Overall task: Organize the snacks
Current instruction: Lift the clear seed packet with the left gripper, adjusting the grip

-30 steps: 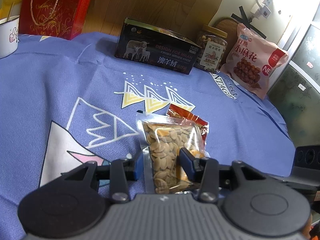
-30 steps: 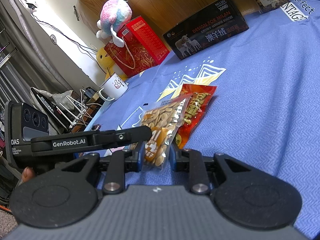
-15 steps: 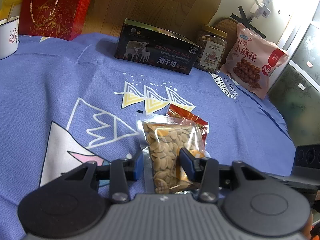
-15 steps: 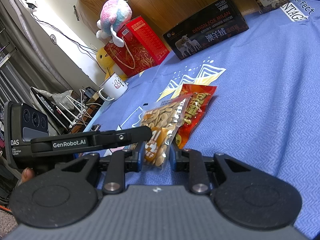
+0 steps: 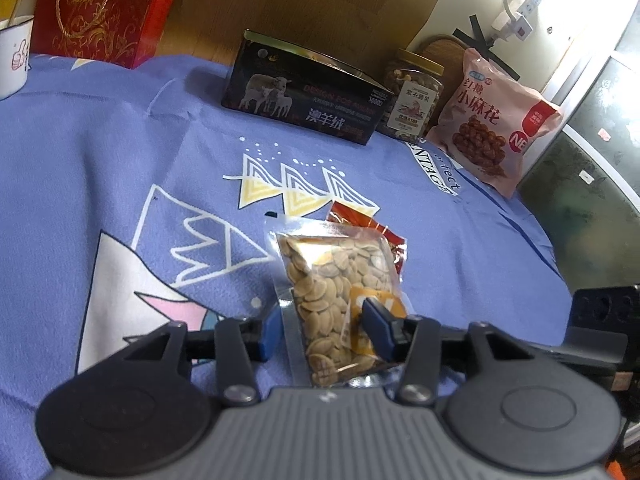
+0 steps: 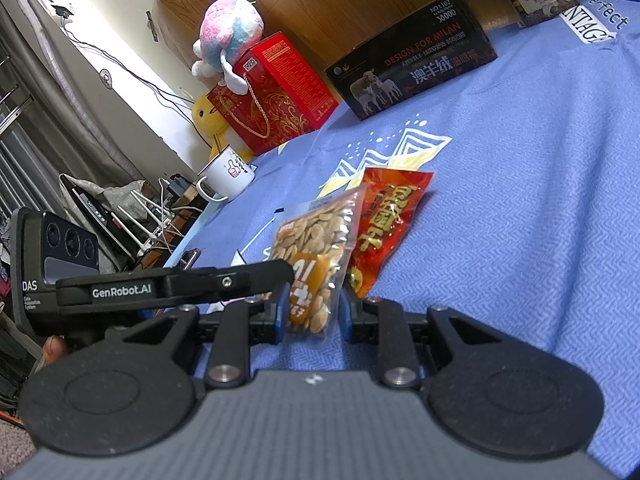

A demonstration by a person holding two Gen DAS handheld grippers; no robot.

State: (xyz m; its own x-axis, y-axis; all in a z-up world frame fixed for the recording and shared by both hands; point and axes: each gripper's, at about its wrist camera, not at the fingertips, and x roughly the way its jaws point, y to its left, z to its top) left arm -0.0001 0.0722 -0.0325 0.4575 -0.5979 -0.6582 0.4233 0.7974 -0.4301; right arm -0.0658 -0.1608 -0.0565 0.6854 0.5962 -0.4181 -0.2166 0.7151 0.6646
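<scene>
Apparently mid-handover, both the left gripper [image 5: 325, 330] and right gripper [image 6: 313, 314] bracket the seed packet [image 5: 340, 300], the left's jaws just widening and seemingly off the film, the right's pinch unclear; next, one must lift it toward the other snacks.

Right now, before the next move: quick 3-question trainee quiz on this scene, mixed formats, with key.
1. Multiple choice: the clear bag between the fingers of the right gripper holds A) pumpkin seeds B) gummy candy C) potato chips.
2. True or false: the nut jar stands between the black box and the pink snack bag.
3. Short answer: what colour is the packet on the cloth next to the clear bag?
Key: 1 A; 2 true; 3 red.
</scene>
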